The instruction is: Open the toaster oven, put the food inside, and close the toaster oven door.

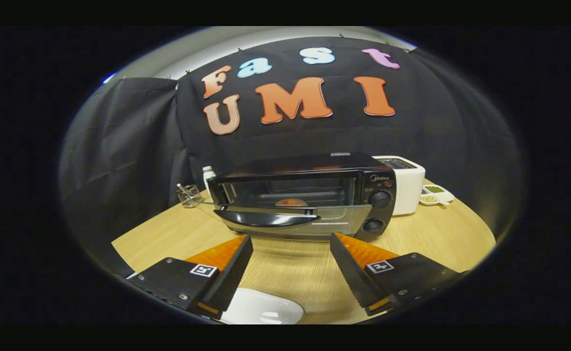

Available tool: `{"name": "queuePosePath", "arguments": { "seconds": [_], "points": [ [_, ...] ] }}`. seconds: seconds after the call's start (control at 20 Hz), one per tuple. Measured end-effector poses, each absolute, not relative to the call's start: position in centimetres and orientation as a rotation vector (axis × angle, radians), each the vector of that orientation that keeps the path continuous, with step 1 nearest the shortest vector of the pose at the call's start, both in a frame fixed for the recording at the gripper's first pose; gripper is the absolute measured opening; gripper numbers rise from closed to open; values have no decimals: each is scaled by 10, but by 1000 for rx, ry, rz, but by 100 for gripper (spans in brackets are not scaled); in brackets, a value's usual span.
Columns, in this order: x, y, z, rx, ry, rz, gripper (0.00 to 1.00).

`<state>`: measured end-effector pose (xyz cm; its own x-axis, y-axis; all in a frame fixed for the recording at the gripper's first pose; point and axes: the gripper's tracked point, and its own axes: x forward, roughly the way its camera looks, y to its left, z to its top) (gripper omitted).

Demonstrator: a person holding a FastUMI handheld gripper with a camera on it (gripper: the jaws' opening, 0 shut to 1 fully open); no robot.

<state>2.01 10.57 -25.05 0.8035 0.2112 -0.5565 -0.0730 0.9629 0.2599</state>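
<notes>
Closing seems the step left: the hand-held gripper is released and empty before the toaster oven, food inside, so its door needs pushing up

We can read one brand name, "Midea", printed small at the top of the control panel of the toaster oven, just above its two knobs. Each finger of the gripper carries a square black-and-white marker tag with a pattern but no letters, and the remaining small print on the panel is too tiny for us to read
</notes>
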Motion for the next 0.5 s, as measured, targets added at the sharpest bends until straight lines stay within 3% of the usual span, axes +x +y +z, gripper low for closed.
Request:
{"name": "queuePosePath", "arguments": {
  "seconds": [0.5],
  "points": [
    [76,110,-240,150,549,125,95]
  ]
}}
